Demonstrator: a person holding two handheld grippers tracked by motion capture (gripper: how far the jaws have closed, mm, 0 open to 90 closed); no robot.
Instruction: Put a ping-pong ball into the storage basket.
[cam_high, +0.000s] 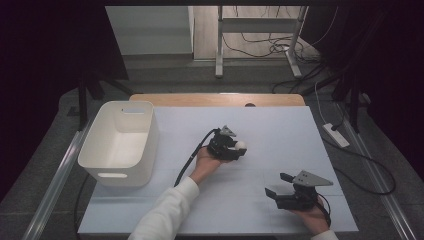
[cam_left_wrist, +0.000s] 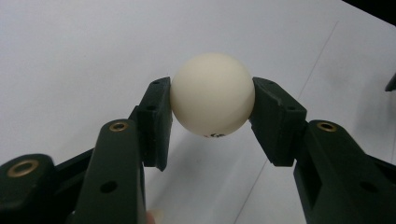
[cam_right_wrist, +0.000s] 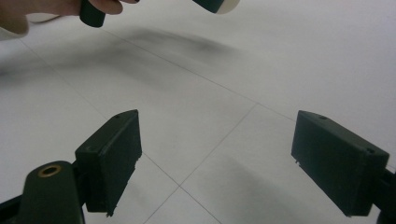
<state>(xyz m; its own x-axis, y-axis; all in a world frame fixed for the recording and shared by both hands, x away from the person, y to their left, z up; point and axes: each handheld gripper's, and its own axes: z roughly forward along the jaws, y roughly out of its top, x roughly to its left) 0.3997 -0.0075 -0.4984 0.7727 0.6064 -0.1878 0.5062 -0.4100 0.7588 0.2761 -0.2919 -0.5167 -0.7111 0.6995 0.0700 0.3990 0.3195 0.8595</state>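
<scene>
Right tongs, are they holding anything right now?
No, the right tongs stand wide open over the bare white table, nothing between them.

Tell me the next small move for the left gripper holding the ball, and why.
Probably carry the ball left toward the white bin and hold it over the opening. The left gripper already has the ball pinched between both jaws near the middle of the table, the bin sits open to its left, and the right gripper hangs open with nothing in it.
</scene>
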